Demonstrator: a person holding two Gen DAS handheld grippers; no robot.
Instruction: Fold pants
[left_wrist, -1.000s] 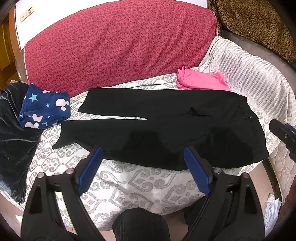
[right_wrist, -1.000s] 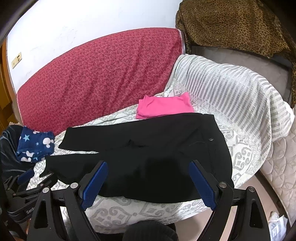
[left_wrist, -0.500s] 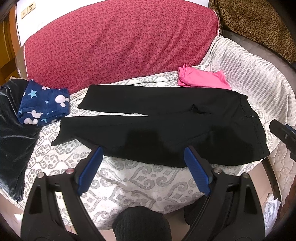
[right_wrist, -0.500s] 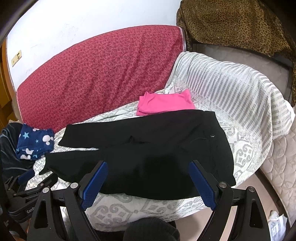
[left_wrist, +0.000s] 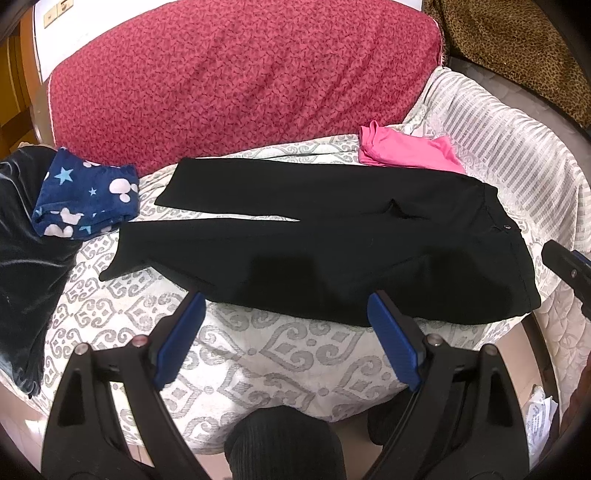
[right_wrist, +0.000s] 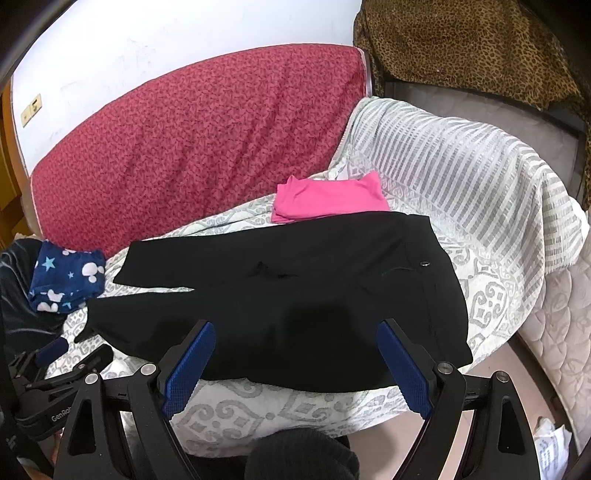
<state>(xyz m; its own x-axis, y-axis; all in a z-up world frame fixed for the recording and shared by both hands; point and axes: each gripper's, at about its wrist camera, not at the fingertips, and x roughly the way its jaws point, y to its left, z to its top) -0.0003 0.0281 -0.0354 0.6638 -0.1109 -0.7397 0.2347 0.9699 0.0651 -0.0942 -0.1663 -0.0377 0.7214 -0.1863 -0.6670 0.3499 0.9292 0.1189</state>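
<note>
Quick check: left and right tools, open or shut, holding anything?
Left tool: open, holding nothing, above the flat black pants.
Right tool: open, holding nothing.

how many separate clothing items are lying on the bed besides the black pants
3: a folded pink top behind the waistband, a navy star-print fleece piece at the left, and a dark velvet garment under it. More may be hidden.

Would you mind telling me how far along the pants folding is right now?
Done: the black pants lie spread flat on the patterned bedspread, legs apart. In hand: nothing; the left gripper and right gripper are both open, short of the pants. Left: every fold.
</note>
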